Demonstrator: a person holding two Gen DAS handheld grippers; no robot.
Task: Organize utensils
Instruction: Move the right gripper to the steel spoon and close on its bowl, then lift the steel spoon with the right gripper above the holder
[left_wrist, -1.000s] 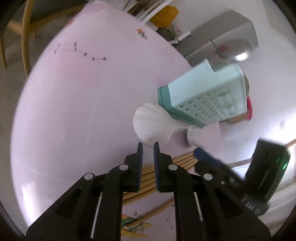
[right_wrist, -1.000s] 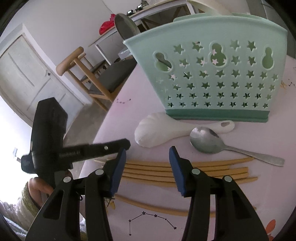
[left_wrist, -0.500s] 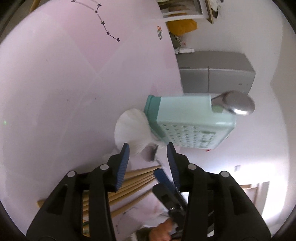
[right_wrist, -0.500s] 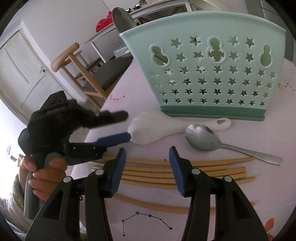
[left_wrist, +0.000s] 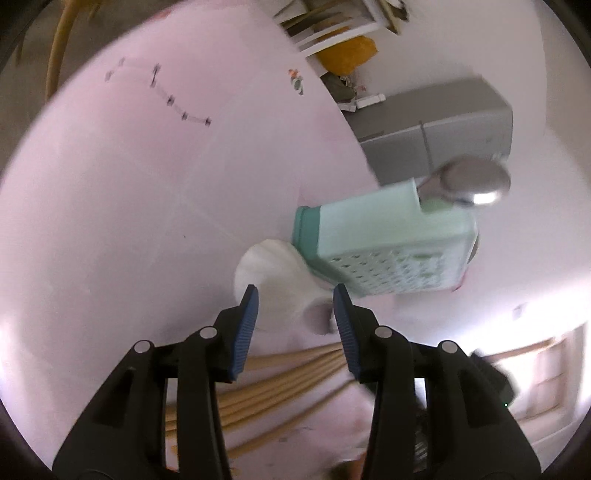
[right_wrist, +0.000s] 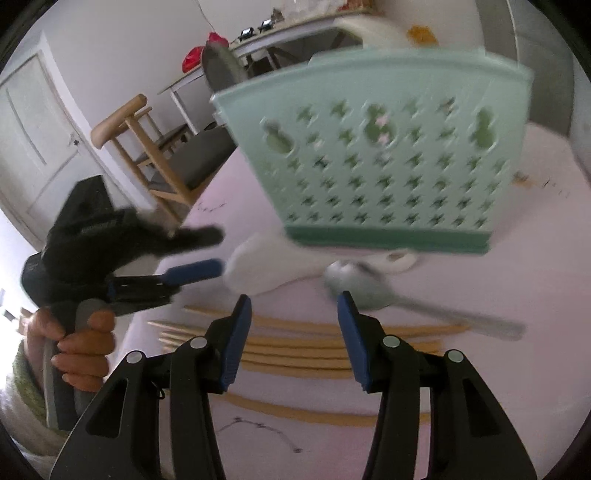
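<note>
Chopsticks (right_wrist: 295, 345) lie on the pink table (left_wrist: 110, 221) directly under the spread, empty jaws of the right gripper (right_wrist: 294, 314). Just beyond its tips rest a metal spoon (right_wrist: 354, 284) and a white rice paddle (left_wrist: 273, 273); the left gripper (left_wrist: 295, 306), also released, frames the paddle. Farther stands the mint utensil holder (right_wrist: 376, 162).

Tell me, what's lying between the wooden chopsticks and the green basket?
In the right wrist view, a white rice paddle and a metal spoon lie between the chopsticks and the green basket.
</note>
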